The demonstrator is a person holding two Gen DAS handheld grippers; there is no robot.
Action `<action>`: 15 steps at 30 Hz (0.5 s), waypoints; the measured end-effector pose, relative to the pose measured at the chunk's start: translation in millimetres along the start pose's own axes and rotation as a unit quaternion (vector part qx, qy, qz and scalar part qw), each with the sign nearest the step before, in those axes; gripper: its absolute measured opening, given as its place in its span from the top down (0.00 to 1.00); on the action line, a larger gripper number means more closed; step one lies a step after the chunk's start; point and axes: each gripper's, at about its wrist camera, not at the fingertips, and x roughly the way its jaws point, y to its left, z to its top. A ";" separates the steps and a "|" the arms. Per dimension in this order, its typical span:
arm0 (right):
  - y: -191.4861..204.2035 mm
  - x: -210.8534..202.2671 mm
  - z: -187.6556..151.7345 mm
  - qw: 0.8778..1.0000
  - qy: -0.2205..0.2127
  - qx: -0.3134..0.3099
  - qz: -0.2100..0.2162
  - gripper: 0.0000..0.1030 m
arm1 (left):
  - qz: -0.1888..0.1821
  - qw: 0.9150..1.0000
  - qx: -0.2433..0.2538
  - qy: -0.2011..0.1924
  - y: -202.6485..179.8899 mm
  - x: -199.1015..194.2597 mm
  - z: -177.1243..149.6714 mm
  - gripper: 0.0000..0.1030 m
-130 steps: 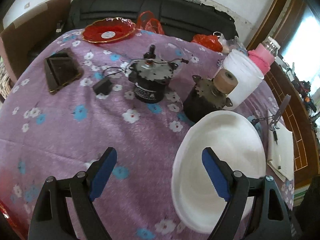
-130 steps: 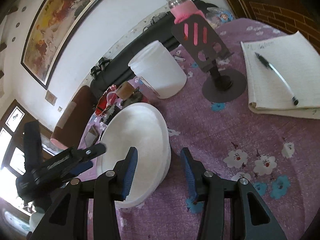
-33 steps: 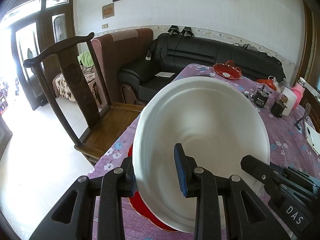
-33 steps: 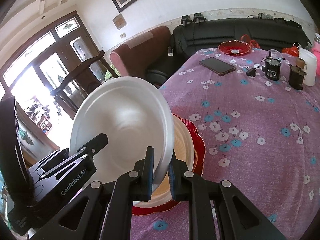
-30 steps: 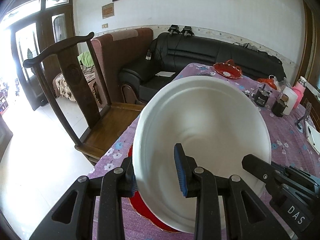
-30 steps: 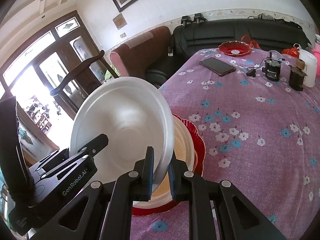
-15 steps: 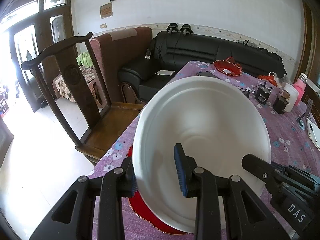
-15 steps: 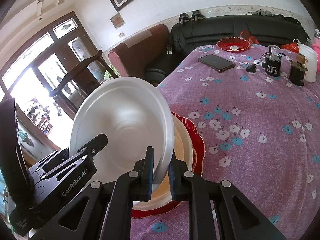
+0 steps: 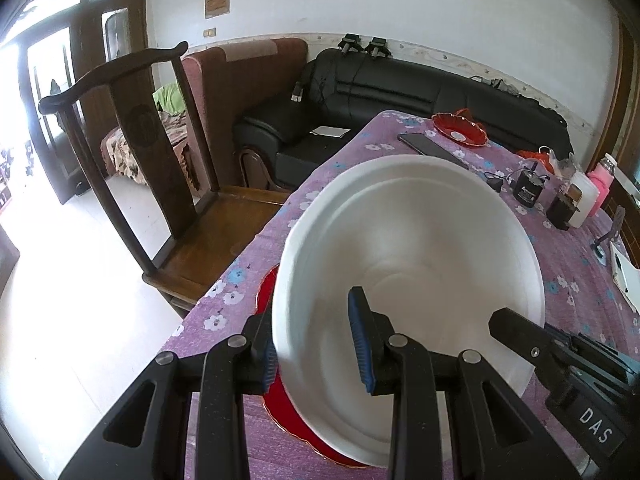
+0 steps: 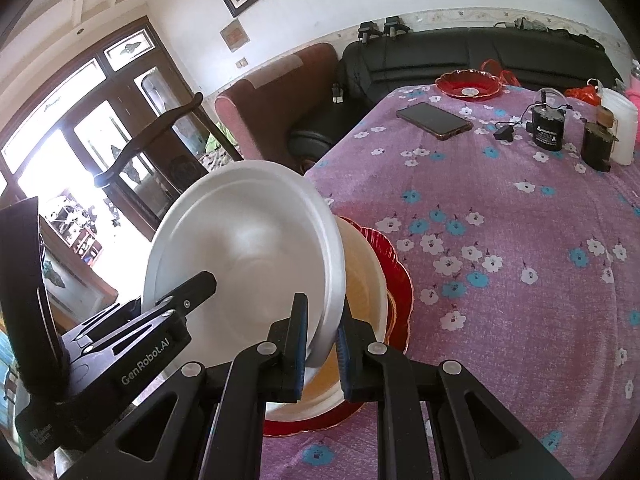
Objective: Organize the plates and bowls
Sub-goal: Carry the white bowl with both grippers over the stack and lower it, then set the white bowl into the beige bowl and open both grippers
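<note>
Our left gripper (image 9: 316, 336) pinches one edge of the white bowl (image 9: 408, 248) and our right gripper (image 10: 322, 340) pinches the other edge. We hold it tilted just over the cream plate (image 10: 360, 280) on the red plate (image 10: 394, 268), near the table (image 10: 500, 208) corner.

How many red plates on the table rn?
2. One red plate at the near table edge, under the cream dish and the held white bowl; another red plate at the far end by the sofa. More could be hidden.

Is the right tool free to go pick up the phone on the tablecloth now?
Probably not: the right tool is shut on the white bowl's rim, shared with the left tool. The tablecloth toward the phone looks unobstructed.
</note>
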 end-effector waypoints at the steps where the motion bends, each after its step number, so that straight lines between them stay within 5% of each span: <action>1: -0.2 0.8 0.1 1.000 0.001 0.000 -0.001 0.85 | 0.001 1.000 -0.001 -0.001 1.4 -0.8 0.7 0.72; 15: -1.2 -0.4 0.3 1.000 0.004 0.003 -0.002 0.85 | -0.012 1.000 -0.027 -0.002 17.2 -6.9 -0.7 0.69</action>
